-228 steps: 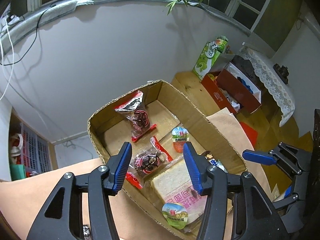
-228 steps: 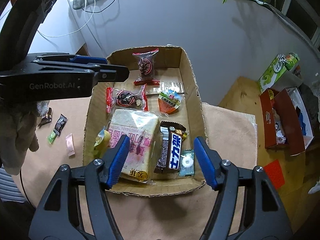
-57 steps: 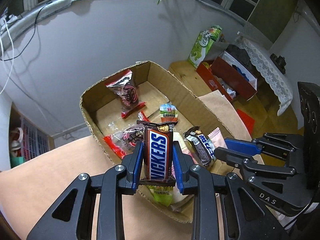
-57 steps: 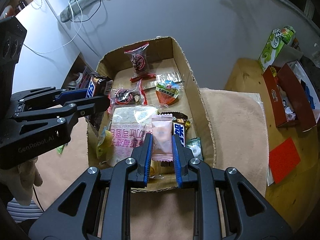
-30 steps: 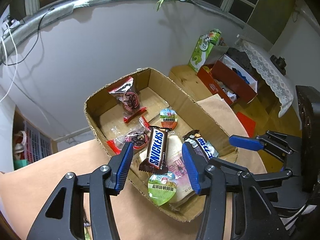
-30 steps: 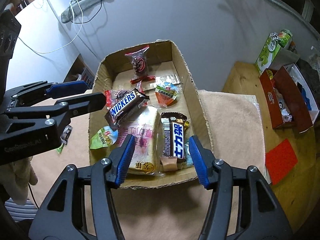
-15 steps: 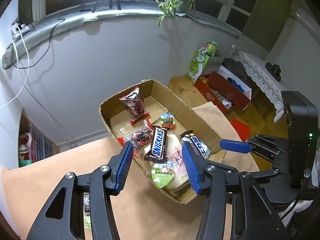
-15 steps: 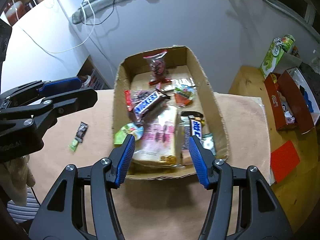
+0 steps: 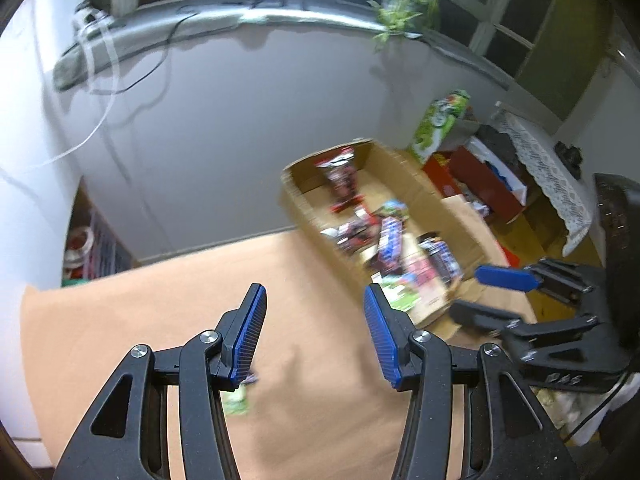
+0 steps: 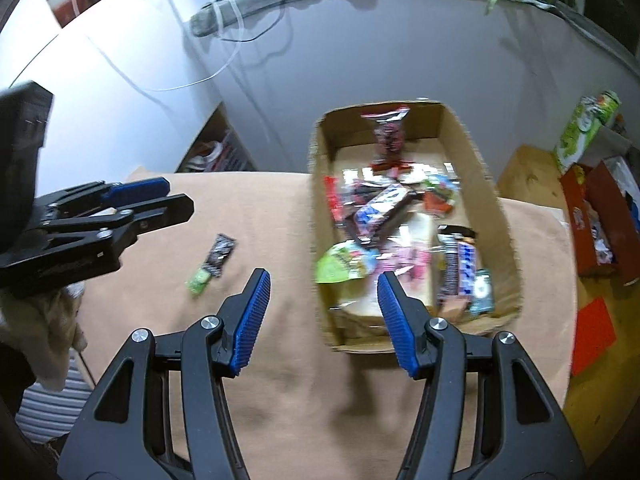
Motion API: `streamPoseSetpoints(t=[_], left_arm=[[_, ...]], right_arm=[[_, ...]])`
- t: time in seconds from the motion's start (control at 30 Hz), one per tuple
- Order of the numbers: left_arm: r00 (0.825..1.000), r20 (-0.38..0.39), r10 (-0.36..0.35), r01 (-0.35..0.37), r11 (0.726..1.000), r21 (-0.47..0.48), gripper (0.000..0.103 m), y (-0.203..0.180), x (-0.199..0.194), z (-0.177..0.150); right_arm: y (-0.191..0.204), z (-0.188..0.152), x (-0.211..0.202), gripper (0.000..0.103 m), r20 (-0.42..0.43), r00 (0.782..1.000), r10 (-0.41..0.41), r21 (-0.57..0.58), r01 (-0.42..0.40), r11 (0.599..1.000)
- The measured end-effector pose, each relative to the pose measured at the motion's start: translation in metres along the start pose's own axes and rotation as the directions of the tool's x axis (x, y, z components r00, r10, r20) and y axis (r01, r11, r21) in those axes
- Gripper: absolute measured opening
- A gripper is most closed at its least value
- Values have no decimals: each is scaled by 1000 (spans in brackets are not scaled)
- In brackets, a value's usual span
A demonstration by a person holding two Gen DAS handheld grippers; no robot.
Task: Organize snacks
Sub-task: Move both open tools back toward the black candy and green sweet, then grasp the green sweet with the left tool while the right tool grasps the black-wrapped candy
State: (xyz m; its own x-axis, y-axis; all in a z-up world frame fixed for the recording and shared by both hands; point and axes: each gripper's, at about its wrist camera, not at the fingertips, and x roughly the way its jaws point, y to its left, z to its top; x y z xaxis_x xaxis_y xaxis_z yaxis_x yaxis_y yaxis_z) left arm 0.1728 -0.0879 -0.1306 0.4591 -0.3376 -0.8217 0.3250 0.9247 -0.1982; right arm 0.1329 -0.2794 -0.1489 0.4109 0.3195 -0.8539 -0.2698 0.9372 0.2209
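A cardboard box [image 10: 496, 216] stands on the tan-covered table with several snacks inside: a Snickers bar [image 10: 380, 210], a green jelly cup [image 10: 340, 266], a pink bread pack [image 10: 404, 264] and a black-and-blue bar [image 10: 460, 264]. My right gripper [image 10: 323, 280] hovers open and empty over the box's near left corner. My left gripper [image 9: 314, 292] is open and empty over bare tablecloth, left of the box [image 9: 292, 200]. On the cloth lie a black packet [image 10: 220, 254] and a green sweet [image 10: 199, 280]. The green sweet [image 9: 236, 400] shows partly behind my left finger.
A green carton [image 10: 584, 128] and a red box [image 10: 600, 216] sit on the floor at the right, with a red square [image 10: 592, 336] nearer. The table's left edge is close to the left gripper [image 10: 180, 196]. A grey wall rises behind the box.
Both grippers have drawn back and to the left, away from the box, so the box now sits further right. The loose black packet and green sweet have come closer.
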Motion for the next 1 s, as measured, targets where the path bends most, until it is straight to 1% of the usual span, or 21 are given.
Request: streamPoseSetpoints(t=[0.2, 0.33, 0.47, 0.6, 0.7, 0.77, 0.8, 0.9, 0.93, 1.0], left_arm=[[997, -54, 50, -55, 994, -89, 50, 52, 1, -28], [995, -87, 57, -67, 990, -127, 50, 72, 3, -49], [991, -128, 43, -60, 990, -130, 50, 77, 10, -72], [988, -152, 11, -30, 992, -123, 50, 74, 21, -91], [989, -149, -3, -15, 992, -125, 49, 75, 26, -97], [991, -135, -22, 3, 990, -141, 48, 77, 30, -100], [991, -130, -29, 10, 989, -148, 47, 79, 32, -101], [990, -131, -44, 22, 986, -163, 37, 83, 38, -105], [990, -131, -46, 24, 986, -164, 35, 83, 40, -106], [990, -129, -49, 27, 986, -166, 35, 85, 43, -107]], right_arm=[[32, -5, 17, 58, -40, 998, 55, -48, -57, 997], [52, -7, 35, 58, -84, 992, 91, -47, -95, 994], [66, -3, 51, 58, -115, 987, 115, -24, -119, 993], [77, 5, 71, 58, -155, 978, 142, 14, -141, 990], [80, 13, 93, 58, -194, 965, 175, 69, -165, 984], [78, 17, 109, 58, -219, 956, 198, 138, -170, 976], [78, 19, 117, 54, -229, 949, 216, 171, -179, 969], [78, 21, 133, 49, -247, 939, 239, 223, -185, 957], [79, 22, 139, 47, -255, 938, 236, 228, -179, 957], [84, 24, 149, 41, -274, 934, 229, 231, -167, 958]])
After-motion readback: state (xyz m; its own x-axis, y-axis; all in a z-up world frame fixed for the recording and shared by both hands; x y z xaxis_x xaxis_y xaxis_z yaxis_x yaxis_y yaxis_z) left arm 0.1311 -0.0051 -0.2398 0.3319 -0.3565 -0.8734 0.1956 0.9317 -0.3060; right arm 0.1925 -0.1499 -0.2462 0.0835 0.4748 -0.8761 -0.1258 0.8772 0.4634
